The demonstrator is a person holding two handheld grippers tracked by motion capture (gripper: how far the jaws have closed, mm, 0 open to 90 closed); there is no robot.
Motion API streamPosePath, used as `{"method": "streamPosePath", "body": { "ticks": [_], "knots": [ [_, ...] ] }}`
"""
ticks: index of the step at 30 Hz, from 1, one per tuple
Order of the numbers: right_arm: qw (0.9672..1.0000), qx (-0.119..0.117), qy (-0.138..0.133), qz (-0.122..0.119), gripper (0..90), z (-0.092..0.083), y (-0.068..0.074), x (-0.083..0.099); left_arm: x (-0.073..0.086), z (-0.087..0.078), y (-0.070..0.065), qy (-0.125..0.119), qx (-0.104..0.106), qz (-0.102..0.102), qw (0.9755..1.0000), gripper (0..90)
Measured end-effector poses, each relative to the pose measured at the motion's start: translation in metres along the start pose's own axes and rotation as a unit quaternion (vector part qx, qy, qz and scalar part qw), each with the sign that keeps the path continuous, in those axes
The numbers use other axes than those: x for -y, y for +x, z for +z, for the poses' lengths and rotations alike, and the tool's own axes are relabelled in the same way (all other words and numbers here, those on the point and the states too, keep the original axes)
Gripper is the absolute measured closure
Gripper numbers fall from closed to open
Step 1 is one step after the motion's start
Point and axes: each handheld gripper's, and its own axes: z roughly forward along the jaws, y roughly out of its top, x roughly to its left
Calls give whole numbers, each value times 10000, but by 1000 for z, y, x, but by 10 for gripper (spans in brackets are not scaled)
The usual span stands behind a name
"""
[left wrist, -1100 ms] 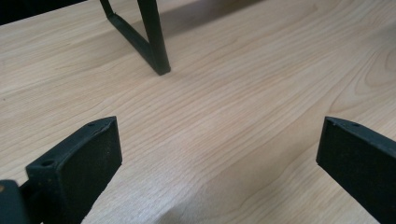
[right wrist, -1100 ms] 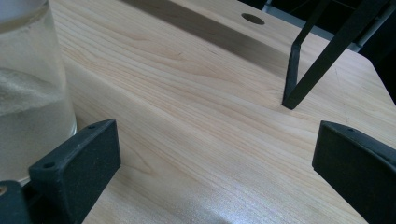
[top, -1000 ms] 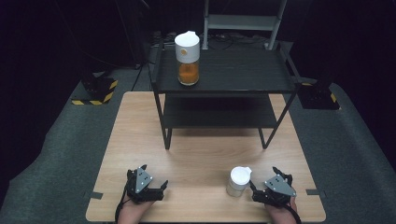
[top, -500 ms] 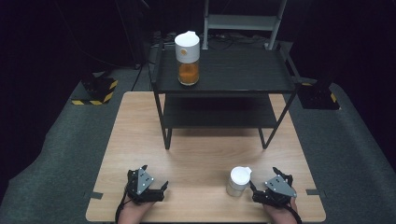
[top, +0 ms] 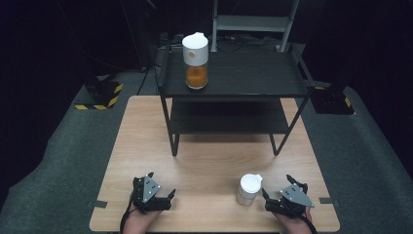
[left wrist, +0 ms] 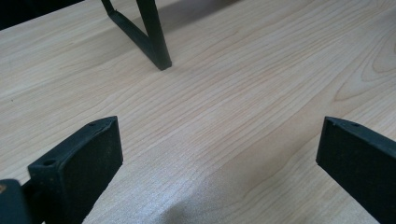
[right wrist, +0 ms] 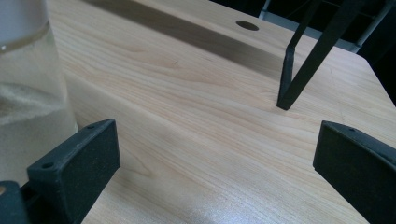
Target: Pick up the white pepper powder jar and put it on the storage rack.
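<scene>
Spread fingers above wooden table

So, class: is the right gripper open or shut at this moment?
Open. The right gripper has its jaws spread wide over bare table, gripping nothing; the white-lidded jar stands just beside it.

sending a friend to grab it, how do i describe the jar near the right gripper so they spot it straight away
Start at the wooden table, near edge. Just beside the right gripper stands a small clear jar with a white lid. Unlike the taller jar up on the black shelf, it holds no orange filling.
</scene>
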Motion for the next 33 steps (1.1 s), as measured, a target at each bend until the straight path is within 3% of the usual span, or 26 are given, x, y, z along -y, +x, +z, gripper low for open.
{"method": "streamPosePath", "body": {
  "ticks": [17, 33],
  "knots": [
    [9978, 71, -661, 20, 0, -28, 4, -7, 1, 0, -3, -25, 7, 156, 9999, 7],
    [9925, -438, -1137, 129, 0, -43, 7, -13, 1, 0, -3, -29, 24, 188, 9998, 7]
  ]
}}
